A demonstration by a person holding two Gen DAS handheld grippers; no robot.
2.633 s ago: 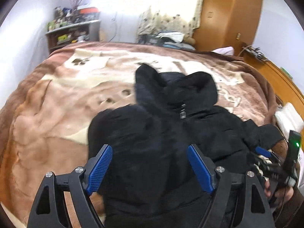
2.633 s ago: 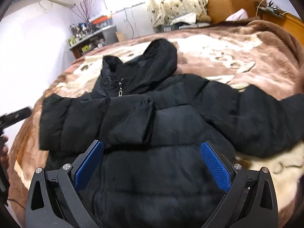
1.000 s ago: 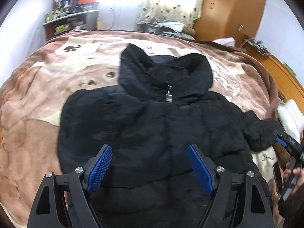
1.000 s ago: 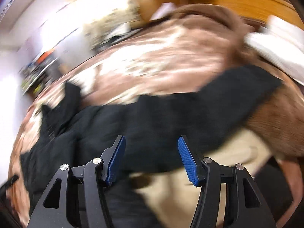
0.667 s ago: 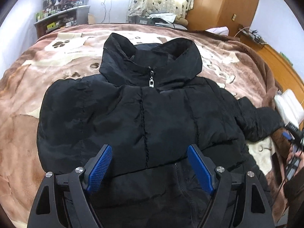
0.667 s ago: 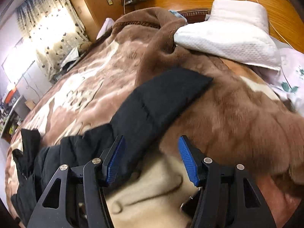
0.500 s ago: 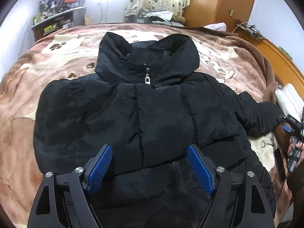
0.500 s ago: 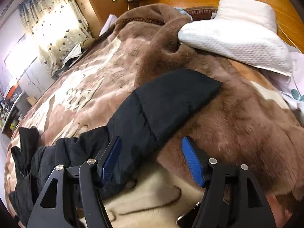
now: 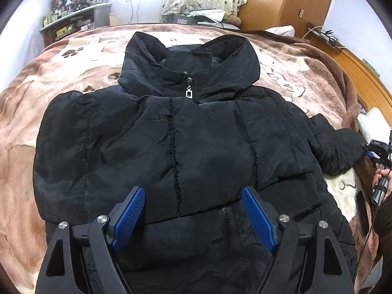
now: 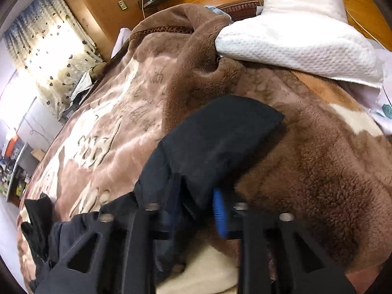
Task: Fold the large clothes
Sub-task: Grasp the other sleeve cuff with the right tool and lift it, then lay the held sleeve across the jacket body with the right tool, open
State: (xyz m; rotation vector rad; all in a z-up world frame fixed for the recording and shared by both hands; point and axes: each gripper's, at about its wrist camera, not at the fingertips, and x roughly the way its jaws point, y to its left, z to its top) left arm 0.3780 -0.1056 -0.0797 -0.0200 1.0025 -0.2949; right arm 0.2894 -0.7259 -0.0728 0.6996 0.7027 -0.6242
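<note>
Black jacket (image 9: 196, 134), unbranded zipper pull (image 9: 189, 94)

The right tongs (image 10: 196, 208) are motion-blurred; their left pad is hidden behind the jacket sleeve (image 10: 215, 142). The jacket (image 9: 176, 147) hem at 6 o'clock is cut off.

1. One black puffer jacket (image 9: 186, 147) lies spread out on the bed.
2. One brown plush blanket (image 9: 22, 112) covers the bed.
3. One white pillow (image 10: 301, 29) sits by the headboard.
4. Two handheld grippers: the left gripper (image 9: 193, 218) and the right gripper (image 10: 196, 205).
</note>
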